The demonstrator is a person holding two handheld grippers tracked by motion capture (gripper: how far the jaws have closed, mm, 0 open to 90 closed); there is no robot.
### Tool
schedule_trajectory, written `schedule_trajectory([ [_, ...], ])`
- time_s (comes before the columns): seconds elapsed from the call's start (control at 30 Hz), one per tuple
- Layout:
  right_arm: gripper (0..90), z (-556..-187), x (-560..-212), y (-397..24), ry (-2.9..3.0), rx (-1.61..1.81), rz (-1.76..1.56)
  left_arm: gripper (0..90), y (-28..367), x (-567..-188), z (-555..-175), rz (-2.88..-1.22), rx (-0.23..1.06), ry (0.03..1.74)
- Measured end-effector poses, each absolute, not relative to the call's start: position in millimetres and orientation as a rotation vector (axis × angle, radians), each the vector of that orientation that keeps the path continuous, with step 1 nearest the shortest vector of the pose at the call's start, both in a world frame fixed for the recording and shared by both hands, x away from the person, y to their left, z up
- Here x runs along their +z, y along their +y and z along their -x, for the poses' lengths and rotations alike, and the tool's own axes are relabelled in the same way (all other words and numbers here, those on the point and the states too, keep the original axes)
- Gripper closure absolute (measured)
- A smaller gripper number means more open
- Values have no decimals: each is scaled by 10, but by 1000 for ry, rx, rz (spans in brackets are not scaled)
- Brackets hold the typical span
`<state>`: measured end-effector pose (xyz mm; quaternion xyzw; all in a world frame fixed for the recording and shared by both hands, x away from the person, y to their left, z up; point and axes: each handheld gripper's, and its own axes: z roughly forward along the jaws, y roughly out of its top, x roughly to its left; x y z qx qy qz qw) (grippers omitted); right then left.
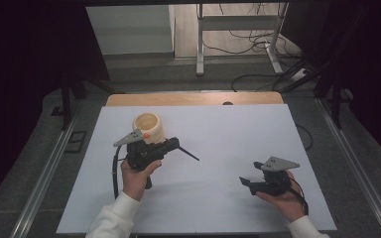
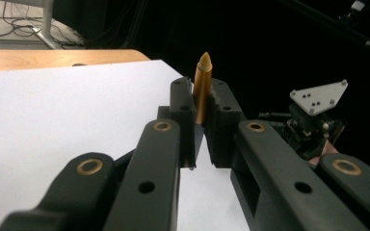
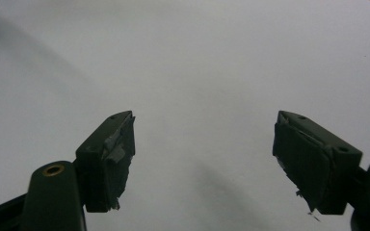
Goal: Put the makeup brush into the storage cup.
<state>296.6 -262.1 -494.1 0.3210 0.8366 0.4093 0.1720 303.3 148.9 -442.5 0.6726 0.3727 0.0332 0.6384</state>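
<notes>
Holding a thin stick [image 2: 203,86] pinched tight between its jaws, the left gripper [image 1: 174,144] sits just in front of the cream cup [image 1: 149,126], which I'll use as the landmark. From the left gripper view the stick is golden-brown and smooth, with a rounded, pointed tip paler than the shaft, standing up between the two black pads. From the high view it looks dark and skinny, poking out of the jaws to the right of the cup and slanting down toward the white sheet [image 1: 228,129] on the table; I can't tell if the far end touches the sheet. The cup itself is open-topped, upright, with a small orange spot on its near side. The right gripper [image 1: 245,182] is well off to the right of the cup and nearer the person, jaws spread wide with nothing between them, just bare sheet below.
</notes>
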Motion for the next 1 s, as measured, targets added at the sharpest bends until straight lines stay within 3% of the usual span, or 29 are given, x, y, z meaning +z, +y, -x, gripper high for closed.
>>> schedule_trajectory([
  [1.0,235,-3018,-4962,-2644,2378,1144,-939,837,1685,-4237,-3163,-1545,149,904],
])
